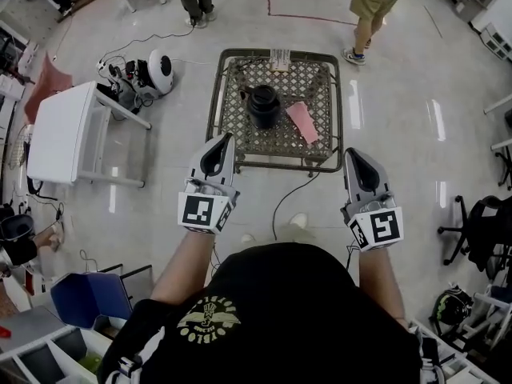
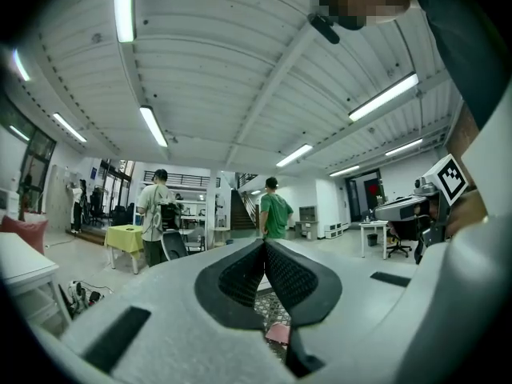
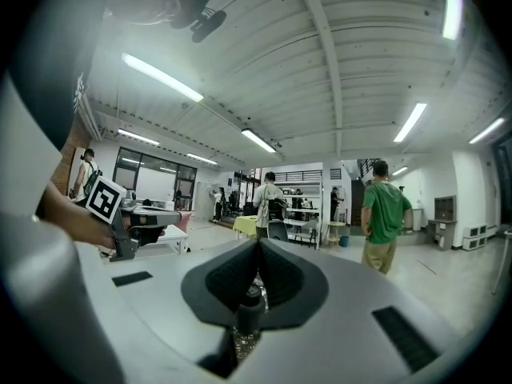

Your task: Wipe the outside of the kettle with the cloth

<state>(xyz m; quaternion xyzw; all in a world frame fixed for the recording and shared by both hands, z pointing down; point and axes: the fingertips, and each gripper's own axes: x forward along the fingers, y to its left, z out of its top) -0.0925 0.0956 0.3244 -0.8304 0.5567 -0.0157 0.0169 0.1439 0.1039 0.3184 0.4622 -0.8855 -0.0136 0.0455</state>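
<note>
A black kettle (image 1: 263, 105) stands upright in the middle of a small metal lattice table (image 1: 229, 109). A pink cloth (image 1: 302, 122) lies flat just to its right. My left gripper (image 1: 228, 137) is level at the table's near left corner, jaws shut and empty. My right gripper (image 1: 349, 151) hovers just outside the near right corner, also shut and empty. Below the closed tips in the left gripper view (image 2: 262, 243) a bit of the pink cloth (image 2: 279, 333) shows. In the right gripper view (image 3: 258, 243) the kettle (image 3: 250, 301) shows through the gap under the tips.
A white table (image 1: 60, 130) stands at the left, with a white round appliance (image 1: 161, 72) and cables beside it. A black cable (image 1: 282, 201) lies on the floor before the lattice table. Two people (image 1: 370, 6) stand beyond it. An office chair (image 1: 478, 224) is at the right.
</note>
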